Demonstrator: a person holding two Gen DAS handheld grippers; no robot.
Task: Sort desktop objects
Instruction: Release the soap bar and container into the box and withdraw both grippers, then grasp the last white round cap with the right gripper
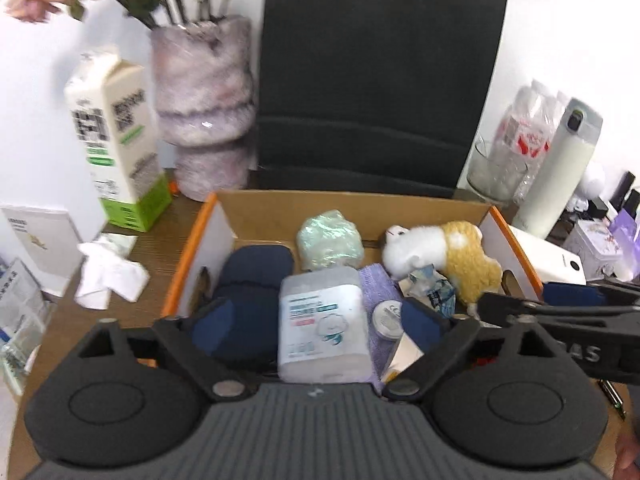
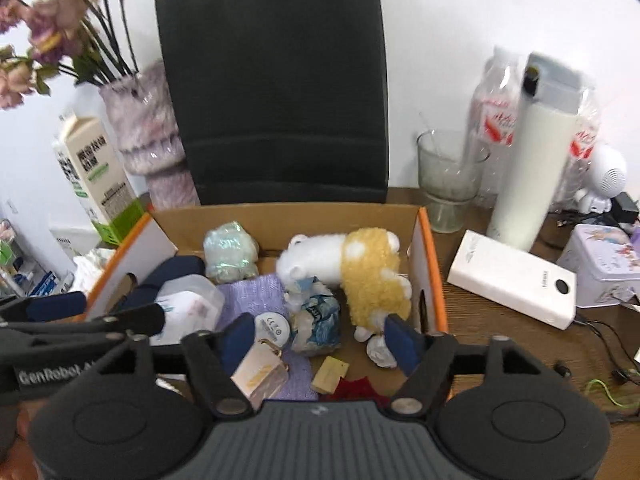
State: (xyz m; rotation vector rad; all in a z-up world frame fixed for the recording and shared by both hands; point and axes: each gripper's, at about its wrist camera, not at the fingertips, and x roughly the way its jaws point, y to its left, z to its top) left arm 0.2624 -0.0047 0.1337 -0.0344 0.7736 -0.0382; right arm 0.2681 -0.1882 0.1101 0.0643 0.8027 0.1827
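An open cardboard box point(image 1: 352, 208) with orange edges holds several things. A white-and-yellow plush toy point(image 1: 440, 256) lies at its back right, beside a pale green packet point(image 1: 330, 244). My left gripper point(image 1: 320, 320) hangs open over the box's near left, its pads clear of the wipes pack point(image 1: 324, 328) between them. A navy case point(image 1: 256, 268) lies to the left. My right gripper point(image 2: 320, 340) stands open over the near right, above a round tin point(image 2: 273, 326), a crumpled blue wrapper point(image 2: 320, 316) and a yellow block point(image 2: 330, 374). A purple cloth point(image 2: 252, 292) lies underneath.
Behind the box stand a black paper bag point(image 1: 376, 80), a furry vase point(image 1: 204, 108) and a milk carton point(image 1: 112, 140). Crumpled tissue point(image 1: 108, 272) lies to the left. To the right are a glass point(image 2: 448, 176), a white flask point(image 2: 532, 168), a power bank point(image 2: 516, 284), a printed tin point(image 2: 608, 264) and cables point(image 2: 600, 340).
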